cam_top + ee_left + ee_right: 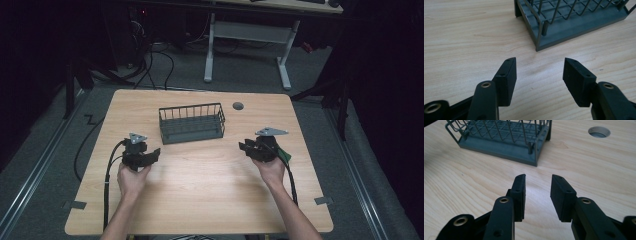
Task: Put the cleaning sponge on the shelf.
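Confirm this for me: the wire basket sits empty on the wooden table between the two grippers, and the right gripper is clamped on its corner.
Not quite. The right gripper holds nothing: in the right gripper view its jaws stand apart over bare table, short of the wire basket. The basket is indeed empty, on the table between the grippers.

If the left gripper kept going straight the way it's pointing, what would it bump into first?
Probably the near corner of the wire basket; the left gripper points just beside that corner over bare table, so depth makes this uncertain.
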A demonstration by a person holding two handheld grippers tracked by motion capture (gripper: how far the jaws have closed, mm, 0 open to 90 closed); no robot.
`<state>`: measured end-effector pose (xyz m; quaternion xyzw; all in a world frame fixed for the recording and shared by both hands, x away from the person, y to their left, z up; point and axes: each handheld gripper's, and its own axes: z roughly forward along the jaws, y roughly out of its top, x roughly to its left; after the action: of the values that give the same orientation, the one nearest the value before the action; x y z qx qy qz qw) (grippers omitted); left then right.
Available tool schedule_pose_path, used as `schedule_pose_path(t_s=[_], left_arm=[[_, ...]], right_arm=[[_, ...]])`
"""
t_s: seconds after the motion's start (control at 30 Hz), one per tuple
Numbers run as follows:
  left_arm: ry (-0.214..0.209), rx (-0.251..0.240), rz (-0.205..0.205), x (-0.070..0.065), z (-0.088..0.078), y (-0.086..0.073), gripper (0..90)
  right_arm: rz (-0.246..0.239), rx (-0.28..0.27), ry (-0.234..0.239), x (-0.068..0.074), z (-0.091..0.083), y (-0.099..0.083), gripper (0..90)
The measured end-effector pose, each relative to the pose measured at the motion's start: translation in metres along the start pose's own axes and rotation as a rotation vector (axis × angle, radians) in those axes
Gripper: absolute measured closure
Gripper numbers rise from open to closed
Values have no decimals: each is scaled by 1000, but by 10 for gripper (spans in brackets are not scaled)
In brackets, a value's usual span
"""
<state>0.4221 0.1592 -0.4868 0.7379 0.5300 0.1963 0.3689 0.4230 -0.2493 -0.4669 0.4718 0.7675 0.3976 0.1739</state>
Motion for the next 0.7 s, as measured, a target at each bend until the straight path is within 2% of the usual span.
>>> schedule_pose_path(t_s=[0.17,0.3,0.33,0.4,0.53,0.57,0.7], left_arm=[[9,8,-5,2,5,8,449],[13,-1,4,0,6,17,457],[14,-2,7,-1,7,19,462],[12,-12,5,-2,9,22,473],[20,7,7,-4,16,25,478],[23,10,12,-4,17,25,490],[28,23,19,-7,24,29,502]], right_arm=[[-19,5,-5,2,12,12,663],[-4,-25,-28,0,20,18,654],[-1,-5,-22,-2,26,21,652],[4,-4,-22,-2,29,24,650],[4,-30,-28,-1,34,28,642],[-2,-6,-30,-1,40,31,642],[-1,5,-33,1,48,36,642]])
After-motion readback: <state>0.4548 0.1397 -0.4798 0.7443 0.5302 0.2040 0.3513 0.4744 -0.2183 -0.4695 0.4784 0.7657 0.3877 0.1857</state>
